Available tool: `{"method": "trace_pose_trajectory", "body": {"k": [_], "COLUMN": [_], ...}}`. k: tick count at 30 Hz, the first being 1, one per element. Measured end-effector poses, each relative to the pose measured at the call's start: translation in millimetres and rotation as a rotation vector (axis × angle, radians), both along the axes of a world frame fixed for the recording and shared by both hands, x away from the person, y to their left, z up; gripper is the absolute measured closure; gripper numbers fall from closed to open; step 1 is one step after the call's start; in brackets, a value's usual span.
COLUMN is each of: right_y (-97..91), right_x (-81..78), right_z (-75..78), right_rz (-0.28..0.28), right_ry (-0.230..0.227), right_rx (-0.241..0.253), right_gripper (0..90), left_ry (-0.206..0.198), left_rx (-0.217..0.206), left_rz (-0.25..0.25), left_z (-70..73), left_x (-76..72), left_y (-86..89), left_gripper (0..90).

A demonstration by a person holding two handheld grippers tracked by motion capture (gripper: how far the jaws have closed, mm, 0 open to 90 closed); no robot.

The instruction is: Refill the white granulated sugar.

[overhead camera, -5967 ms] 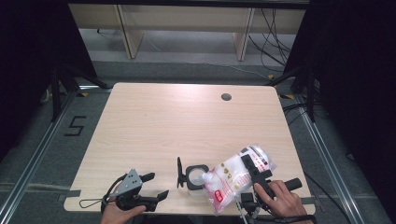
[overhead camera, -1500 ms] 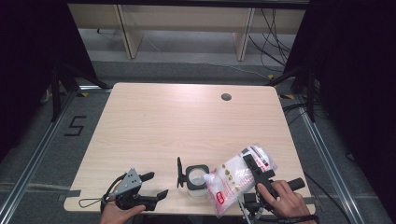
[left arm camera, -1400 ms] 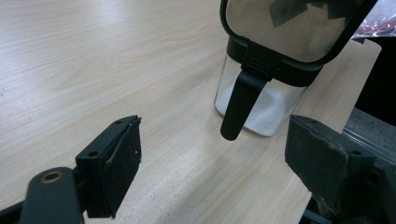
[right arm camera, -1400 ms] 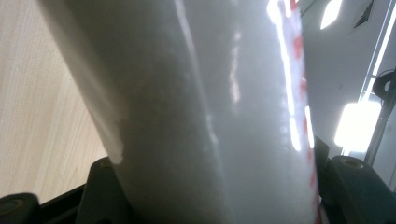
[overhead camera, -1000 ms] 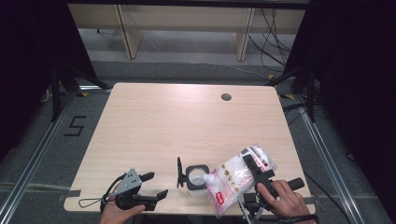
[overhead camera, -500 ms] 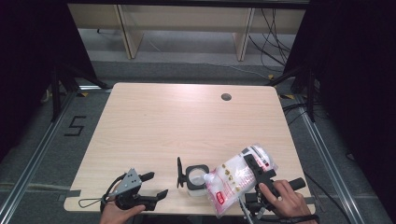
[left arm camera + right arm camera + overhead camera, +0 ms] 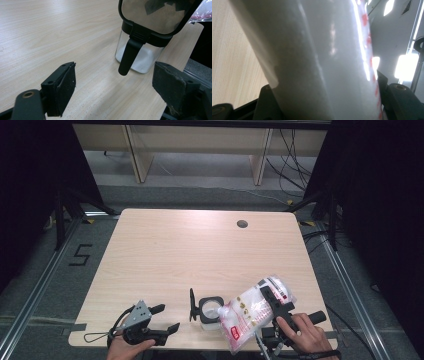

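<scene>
High view: I see my right gripper (image 7: pixel 271 304) clamped across a clear plastic bag of white granules with red print (image 7: pixel 250 312), tilted so its lower corner hangs at the mouth of a small square glass jar with a black rim (image 7: pixel 210 310). The jar stands near the front edge of the pale wooden table (image 7: pixel 200 255), and its black-framed hinged lid (image 7: pixel 192 305) stands upright at the jar's left side. My left gripper (image 7: pixel 162 319) sits low at the front edge, left of the jar and apart from it, jaws parted with nothing between them.

Left gripper view: both black pads (image 7: pixel 66 87) stand wide apart over bare tabletop. The jar (image 7: pixel 140 55) is ahead and untouched, white granules lying in its bottom; the lid (image 7: pixel 155 15) rises above it and its black latch tab (image 7: pixel 128 56) hangs down the front.

Right gripper view: the bag (image 7: pixel 324 62) lies between the jaws, pressed by them on both sides, held partway open by the bag's bulk.
</scene>
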State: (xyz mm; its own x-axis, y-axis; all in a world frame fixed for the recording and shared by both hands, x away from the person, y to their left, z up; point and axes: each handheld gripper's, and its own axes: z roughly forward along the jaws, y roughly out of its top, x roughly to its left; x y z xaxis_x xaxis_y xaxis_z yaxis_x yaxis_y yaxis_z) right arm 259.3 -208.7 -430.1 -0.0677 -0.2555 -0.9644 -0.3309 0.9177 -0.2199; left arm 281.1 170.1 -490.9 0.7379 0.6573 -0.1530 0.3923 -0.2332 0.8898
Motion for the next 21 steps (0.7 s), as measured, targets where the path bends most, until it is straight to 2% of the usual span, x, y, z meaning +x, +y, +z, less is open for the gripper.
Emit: {"method": "trace_pose_trajectory", "body": {"k": [2, 3, 4, 7, 9, 11, 12, 14, 18, 19, 20, 21], "right_y": [0.3, 0.0, 0.0, 0.1, -0.1, -0.7, 0.2, -0.1, 0.9, 1.1, 0.9, 0.9], "right_x": [0.5, 0.3, 0.1, 0.1, -0.9, -3.6, -2.1, -2.4, -1.3, -2.7, -2.0, -2.8], "right_z": [0.5, 0.0, 0.1, 0.7, -0.4, -2.1, -1.0, -2.4, 1.3, 1.3, 0.2, -0.7], "right_rz": [-0.002, 0.003, 0.003, 0.002, -0.017, -0.057, -0.034, -0.041, 0.011, -0.014, 0.003, -0.007], "right_ry": [0.01, -0.002, -0.002, 0.003, 0.01, 0.045, 0.037, 0.042, 0.007, 0.017, -0.001, 0.007], "right_rx": [-0.004, 0.001, 0.001, 0.009, 0.017, 0.035, 0.021, 0.04, 0.008, 0.012, 0.022, 0.046], "right_gripper": [42.0, 42.0, 42.0, 42.0, 42.0, 42.0, 42.0, 42.1, 42.1, 42.1, 42.1, 42.0], "left_ry": [0.009, 0.009, 0.004, 0.002, 0.002, 0.001, -0.003, -0.004, -0.006, -0.006, 0.001, 0.002], "left_rx": [0.008, 0.01, -0.004, -0.002, -0.002, -0.001, 0.002, 0.007, 0.002, 0.005, -0.001, -0.003], "left_rz": [0.005, 0.004, -0.002, 0.002, 0.004, 0.001, -0.002, -0.004, -0.007, -0.005, 0.004, 0.004], "left_z": [0.2, 0.2, -0.6, 0.1, 0.0, 0.1, 0.0, 0.0, -0.1, 0.1, 0.1, 0.2], "left_x": [-0.5, -0.3, 0.2, -0.3, -0.2, -0.4, 0.0, 0.6, 0.6, 0.5, -0.3, -0.6], "left_y": [0.0, 0.1, -0.5, 0.1, 0.1, -0.2, 0.0, 0.2, 0.2, 0.3, -0.2, -0.2], "left_gripper": [18.4, 18.4, 18.5, 18.4, 18.4, 18.4, 18.4, 18.4, 18.5, 18.4, 18.5, 18.4]}}
